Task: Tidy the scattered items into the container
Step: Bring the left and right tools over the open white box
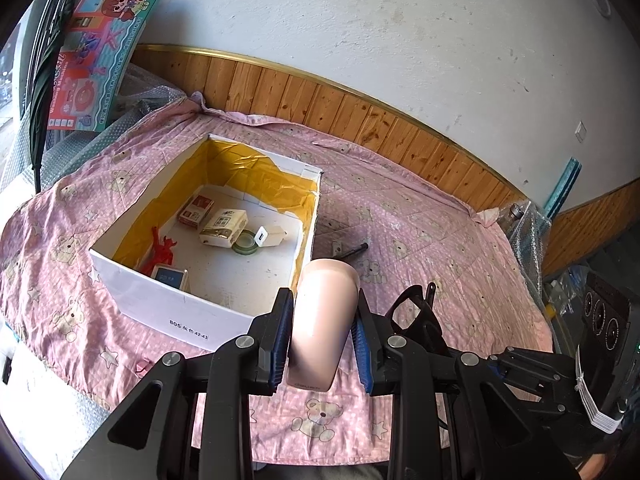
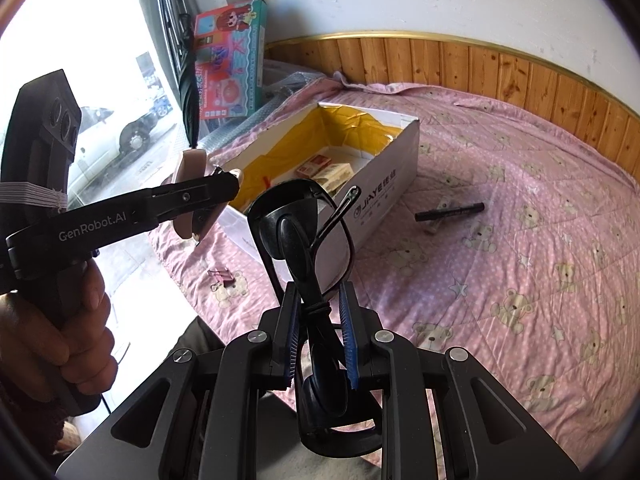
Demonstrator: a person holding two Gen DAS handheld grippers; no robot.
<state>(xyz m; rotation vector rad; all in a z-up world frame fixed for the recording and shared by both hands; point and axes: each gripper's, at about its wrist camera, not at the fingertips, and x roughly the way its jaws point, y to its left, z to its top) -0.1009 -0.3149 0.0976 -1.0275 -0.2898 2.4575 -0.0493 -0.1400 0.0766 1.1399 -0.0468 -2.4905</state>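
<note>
My left gripper is shut on a pale pink oblong case, held above the bedspread just right of the near corner of the white box. The box has a yellow lining and holds a tissue pack, a red-and-white pack, a tape roll, a white charger and a red toy. My right gripper is shut on black glasses, in front of the box. A black marker and a pink binder clip lie on the bedspread.
A pink bear-print bedspread covers the surface, bounded by a wooden panel wall. A colourful toy carton and a folded umbrella lean at the far left. A person's hand holds the left gripper.
</note>
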